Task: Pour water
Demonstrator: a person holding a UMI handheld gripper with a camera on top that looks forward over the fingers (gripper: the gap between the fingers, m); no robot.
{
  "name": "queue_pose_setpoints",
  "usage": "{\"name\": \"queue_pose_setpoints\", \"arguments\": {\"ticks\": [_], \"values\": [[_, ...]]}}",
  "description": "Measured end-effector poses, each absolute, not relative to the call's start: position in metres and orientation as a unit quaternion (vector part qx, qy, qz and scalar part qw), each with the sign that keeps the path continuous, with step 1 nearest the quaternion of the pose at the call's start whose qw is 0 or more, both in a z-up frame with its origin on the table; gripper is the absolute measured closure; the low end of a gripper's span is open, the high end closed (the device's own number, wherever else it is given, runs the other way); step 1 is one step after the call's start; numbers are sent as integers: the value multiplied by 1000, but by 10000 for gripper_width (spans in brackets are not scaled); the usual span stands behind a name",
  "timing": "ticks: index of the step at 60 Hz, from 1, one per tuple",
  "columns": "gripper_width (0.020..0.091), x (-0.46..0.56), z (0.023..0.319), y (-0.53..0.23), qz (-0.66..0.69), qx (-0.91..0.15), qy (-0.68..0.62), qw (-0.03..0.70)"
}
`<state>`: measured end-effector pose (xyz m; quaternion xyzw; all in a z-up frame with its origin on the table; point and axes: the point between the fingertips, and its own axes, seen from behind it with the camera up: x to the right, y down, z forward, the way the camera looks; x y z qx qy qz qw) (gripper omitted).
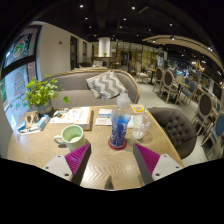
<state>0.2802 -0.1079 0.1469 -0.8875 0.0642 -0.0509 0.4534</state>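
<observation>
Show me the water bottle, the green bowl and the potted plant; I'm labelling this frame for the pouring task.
Water bottle [121, 122]: gripper view, on its clear body, just ahead of the open fingers.
Green bowl [72, 133]: gripper view, on its rim.
Potted plant [41, 94]: gripper view, on its leaves.

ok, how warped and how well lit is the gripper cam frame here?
Gripper view: strong fisheye, the table edge and ceiling lines bow outward. Lighting is dim and warm, with small bright ceiling spots that bloom slightly. The bottle just ahead of the open gripper is readable, though its clear body blends into the clutter behind; chairs beyond are soft and dark.
</observation>
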Motion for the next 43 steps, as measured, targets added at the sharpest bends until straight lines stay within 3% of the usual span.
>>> {"name": "queue_pose_setpoints", "arguments": {"ticks": [15,24,43], "values": [[250,201,226,-206,-44,-887,61,456],[253,173,252,-238,-53,-882,57,465],[253,156,258,-259,-62,-882,65,463]]}}
